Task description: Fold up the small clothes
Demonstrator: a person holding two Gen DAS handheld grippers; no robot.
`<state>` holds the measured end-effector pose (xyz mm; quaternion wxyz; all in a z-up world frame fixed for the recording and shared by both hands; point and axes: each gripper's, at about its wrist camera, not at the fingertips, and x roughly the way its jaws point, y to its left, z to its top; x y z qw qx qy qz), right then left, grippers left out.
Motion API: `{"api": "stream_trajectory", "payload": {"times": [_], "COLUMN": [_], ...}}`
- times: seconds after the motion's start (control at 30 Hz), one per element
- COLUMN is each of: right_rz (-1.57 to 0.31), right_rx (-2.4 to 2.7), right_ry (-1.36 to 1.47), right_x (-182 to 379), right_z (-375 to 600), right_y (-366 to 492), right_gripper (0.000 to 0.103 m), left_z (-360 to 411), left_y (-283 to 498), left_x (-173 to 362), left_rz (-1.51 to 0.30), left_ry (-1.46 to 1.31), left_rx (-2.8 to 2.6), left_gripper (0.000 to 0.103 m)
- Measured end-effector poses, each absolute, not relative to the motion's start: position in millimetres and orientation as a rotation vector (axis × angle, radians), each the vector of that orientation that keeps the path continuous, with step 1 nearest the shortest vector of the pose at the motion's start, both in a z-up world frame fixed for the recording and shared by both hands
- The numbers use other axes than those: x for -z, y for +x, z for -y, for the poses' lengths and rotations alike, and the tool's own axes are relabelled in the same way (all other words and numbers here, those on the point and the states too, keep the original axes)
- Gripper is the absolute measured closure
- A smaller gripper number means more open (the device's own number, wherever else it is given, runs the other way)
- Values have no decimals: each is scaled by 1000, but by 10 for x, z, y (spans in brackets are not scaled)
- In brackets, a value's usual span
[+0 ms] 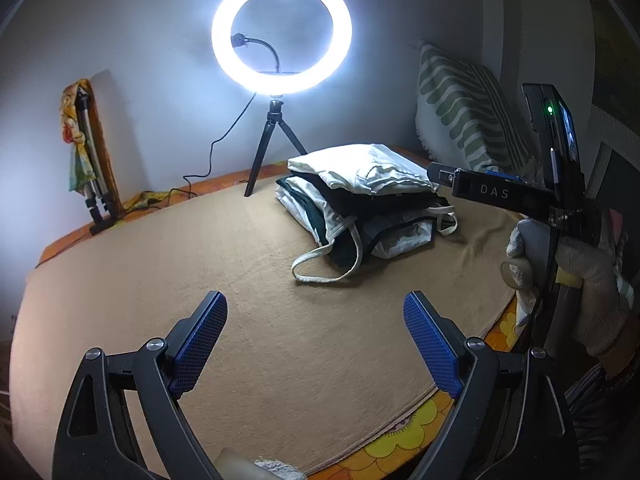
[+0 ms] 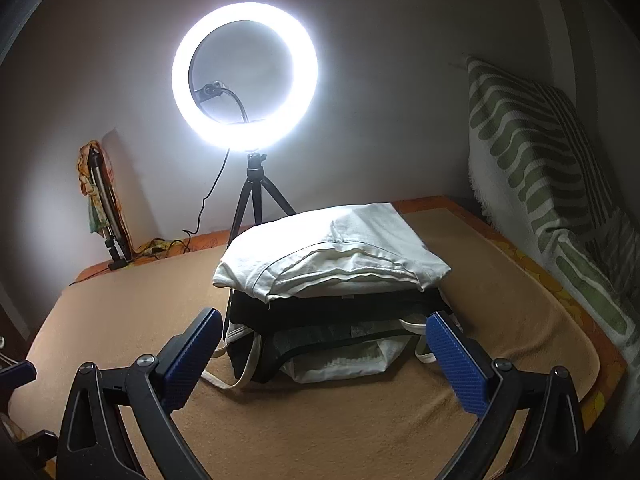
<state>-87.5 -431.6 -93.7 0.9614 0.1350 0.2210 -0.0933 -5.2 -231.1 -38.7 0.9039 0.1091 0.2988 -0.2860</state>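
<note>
The left claw (image 1: 316, 344) was held with its blue pads wide apart, nothing between them. The right claw (image 2: 326, 356) was likewise spread empty, gripped by a gloved hand (image 1: 576, 276).

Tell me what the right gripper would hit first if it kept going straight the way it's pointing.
Most likely the pile of clothes: it sits straight ahead between the open fingers of the right gripper. Depth is hard to judge, so it could meet the tan blanket just before it.
</note>
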Motion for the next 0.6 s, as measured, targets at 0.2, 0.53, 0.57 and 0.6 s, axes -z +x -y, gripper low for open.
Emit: {"api": "stream_trajectory", "payload": {"times": [0.2,0.53,0.57,0.6], "right_rz": [-454,-453,-455,-456], "right_rx": [194,192,191,190], "right_ry": [262,262,261,259], "right_x": [956,947,947,946], "right_z": [4313,4291,4287,4280], "right_y": [-863,-866,-862,-863], "right_gripper": [0,0,0,0], "left_z": [2327,2337,2334,2336], "left_y": [-81,-96,-97,-103], "left_x": [399,407,407,406], "left_rz": [-613,-612,-611,-610], "left_ry": [244,258,258,257], "left_rx": [587,579,578,577], "left_gripper": [13,13,13,13]}}
